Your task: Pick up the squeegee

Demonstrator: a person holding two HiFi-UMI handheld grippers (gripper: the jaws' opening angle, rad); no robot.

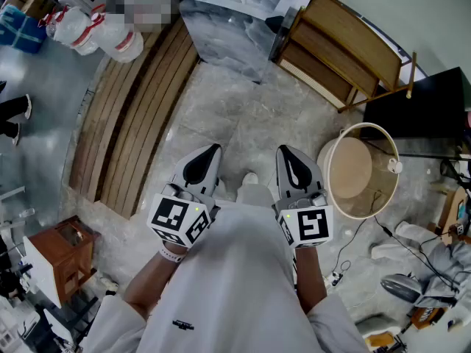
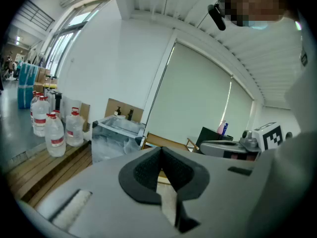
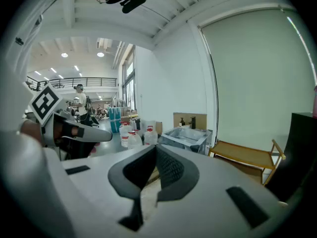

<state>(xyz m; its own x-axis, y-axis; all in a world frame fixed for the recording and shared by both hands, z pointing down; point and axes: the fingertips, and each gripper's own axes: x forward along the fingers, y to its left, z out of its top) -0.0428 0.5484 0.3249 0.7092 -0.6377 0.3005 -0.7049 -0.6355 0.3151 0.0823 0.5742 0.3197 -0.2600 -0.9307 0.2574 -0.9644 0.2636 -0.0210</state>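
Though looked for in all three views, cannot make out the squeegee anywhere, so cannot tell where it lies. Both tools held side by side close before a white-clad chest, noses aimed forward over a pale marbled floor (image 1: 250, 120). On the left gripper (image 1: 212, 151), jaws pressed together at the tips, nothing between them. On the right gripper (image 1: 284, 151), the same: closed and empty. Marker cubes turned up toward the head camera, bare forearms behind them.

Ahead to the left, a slatted wooden platform (image 1: 136, 127) with large water bottles (image 1: 99, 29) at its far end. Straight ahead, what looks like a plastic-wrapped grey bin (image 1: 234, 22). Further right, a low wooden shelf (image 1: 346, 50), a black table (image 1: 430, 110) and a round beige tub (image 1: 360, 169). At lower left, a small brown cabinet (image 1: 62, 252).
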